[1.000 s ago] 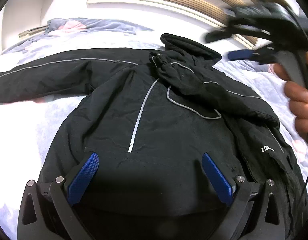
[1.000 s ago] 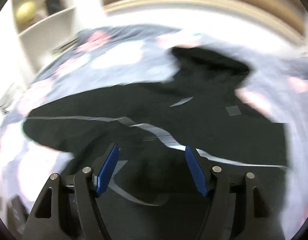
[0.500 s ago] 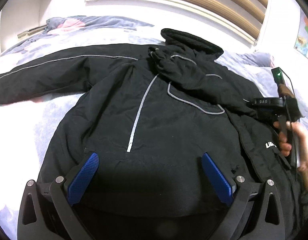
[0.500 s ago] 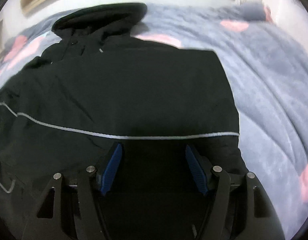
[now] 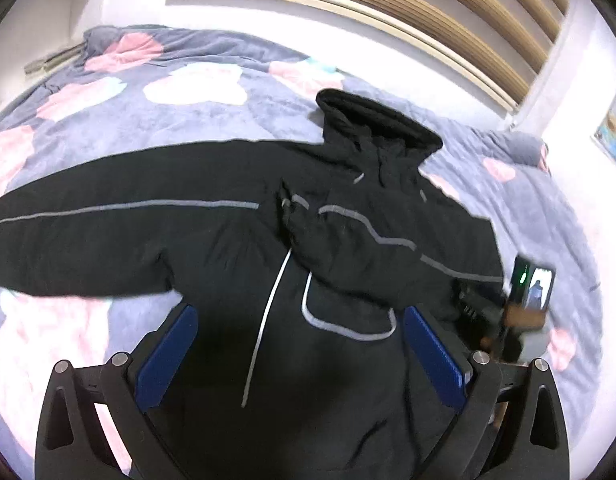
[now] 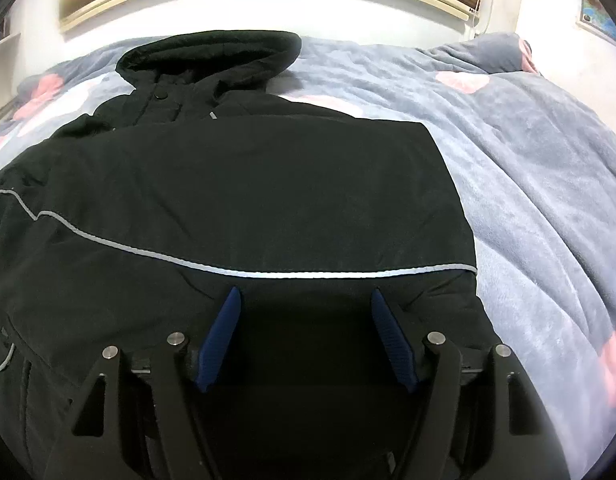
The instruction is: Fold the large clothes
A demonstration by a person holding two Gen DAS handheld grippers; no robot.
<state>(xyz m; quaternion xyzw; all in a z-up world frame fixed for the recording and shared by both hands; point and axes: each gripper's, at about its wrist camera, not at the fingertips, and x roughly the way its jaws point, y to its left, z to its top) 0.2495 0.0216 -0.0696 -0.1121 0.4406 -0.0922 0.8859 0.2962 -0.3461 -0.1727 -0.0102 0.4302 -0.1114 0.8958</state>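
**One sleeve folded in, the other still spread on the bed**

A black hooded jacket (image 5: 308,280) lies flat on a bed covered by a grey-blue blanket with pink and white blotches (image 5: 195,92). Its hood (image 5: 372,124) points toward the wall. In the left wrist view, one sleeve (image 5: 372,236) is laid across the chest, its grey piping running diagonally over the body, while the other sleeve (image 5: 87,224) stretches out straight to the picture's left, flat on the blanket.

The left gripper (image 5: 299,360) hangs above the jacket's lower front with its blue pads spread wide and nothing between them. The right gripper (image 6: 308,340) sits low over the folded-in sleeve (image 6: 247,208), jaws about two-thirds apart and empty; whether the pads touch the fabric beneath cannot be told. In the left wrist view the right gripper appears at the jacket's edge, with a lit screen mounted on it.

By the look of it, the sleeve-folding step is half done. The next move likely calls for the left gripper to reach out to the extended sleeve, pinch it near the cuff or mid-arm, and carry it across the chest to lie over the first. The padded fabric is bulky and may spring back, so a firm pinch and a press-down afterwards would help.
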